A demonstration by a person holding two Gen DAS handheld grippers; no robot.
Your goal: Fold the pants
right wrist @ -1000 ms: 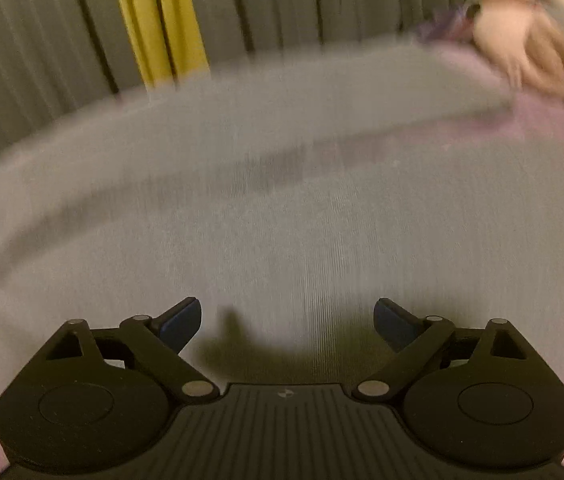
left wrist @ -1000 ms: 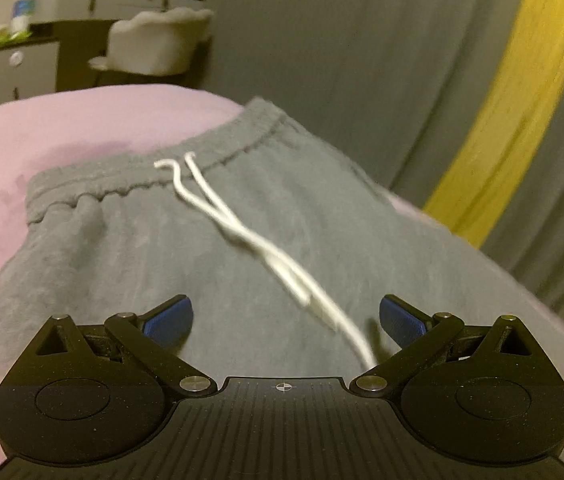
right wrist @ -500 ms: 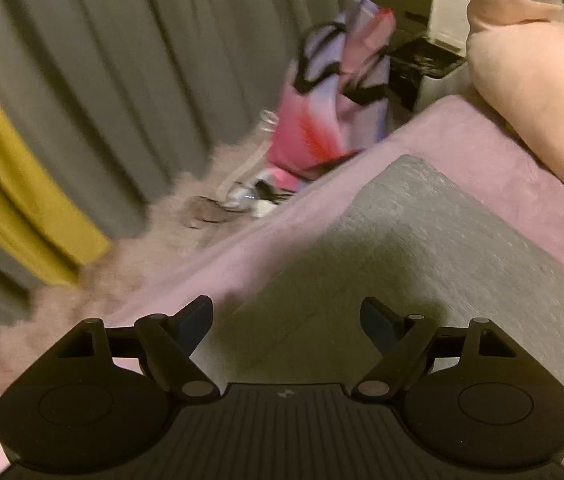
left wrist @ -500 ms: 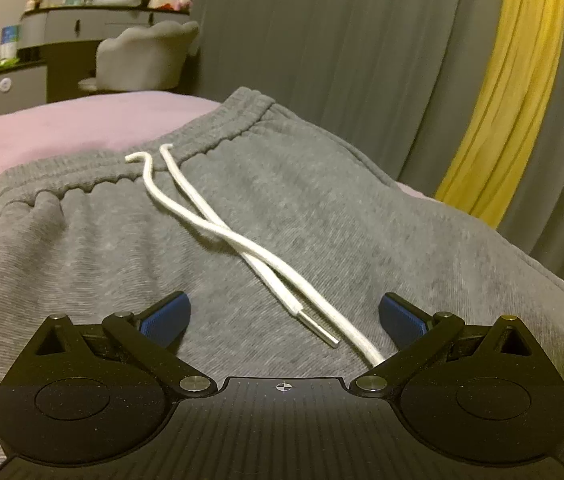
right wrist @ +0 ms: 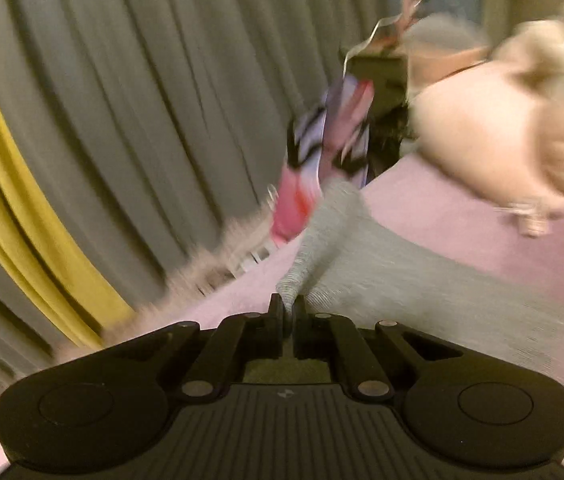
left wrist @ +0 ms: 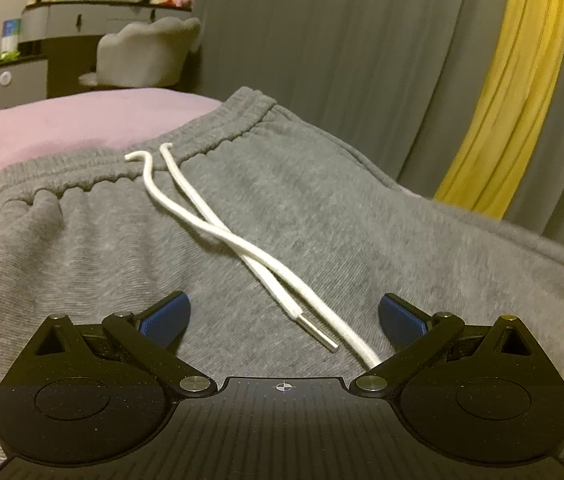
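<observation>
On the pink bed (left wrist: 61, 120), grey pants (left wrist: 322, 216) before grey curtains (left wrist: 342, 40).

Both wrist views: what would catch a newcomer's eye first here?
In the left wrist view, the white drawstring snakes from the waistband across the grey pants, ending between the open fingers of the left gripper. In the right wrist view, the right gripper is shut on a pinched grey fold, with the yellow curtain stripe at far left.

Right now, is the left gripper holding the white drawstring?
No. The left gripper is open above the pants, and the drawstring lies loose between its blue pads.
</observation>
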